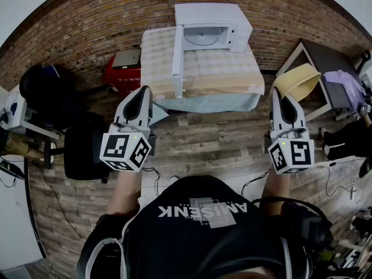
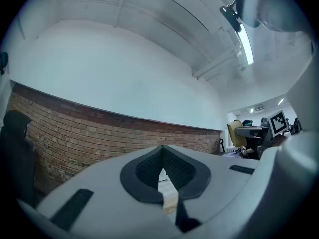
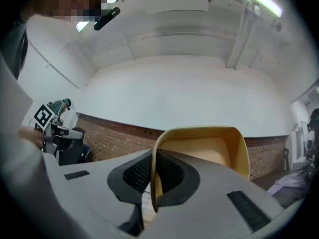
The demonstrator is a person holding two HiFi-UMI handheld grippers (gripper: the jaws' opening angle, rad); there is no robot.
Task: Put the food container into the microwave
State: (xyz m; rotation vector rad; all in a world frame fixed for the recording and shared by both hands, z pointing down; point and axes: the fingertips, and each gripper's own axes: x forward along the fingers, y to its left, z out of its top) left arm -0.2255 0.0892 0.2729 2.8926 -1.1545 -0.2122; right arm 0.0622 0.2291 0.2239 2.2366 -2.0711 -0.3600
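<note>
A white microwave (image 1: 212, 31) stands at the back of a cloth-covered table (image 1: 232, 74), its door (image 1: 178, 54) swung open to the left and its cavity bare. My right gripper (image 1: 281, 100) is shut on the rim of a yellow food container (image 1: 298, 80), held in the air to the right of the table. In the right gripper view the container (image 3: 209, 151) rises between the pads, its wall pinched at the left edge. My left gripper (image 1: 141, 100) is shut with nothing in it, hovering by the table's front left corner; its pads (image 2: 149, 171) meet.
A red box (image 1: 122, 74) sits on the floor left of the table. Black chairs (image 1: 55, 97) stand at the far left. A desk with purple cloth (image 1: 340, 83) is at the right. Cables run over the wooden floor (image 1: 215, 150).
</note>
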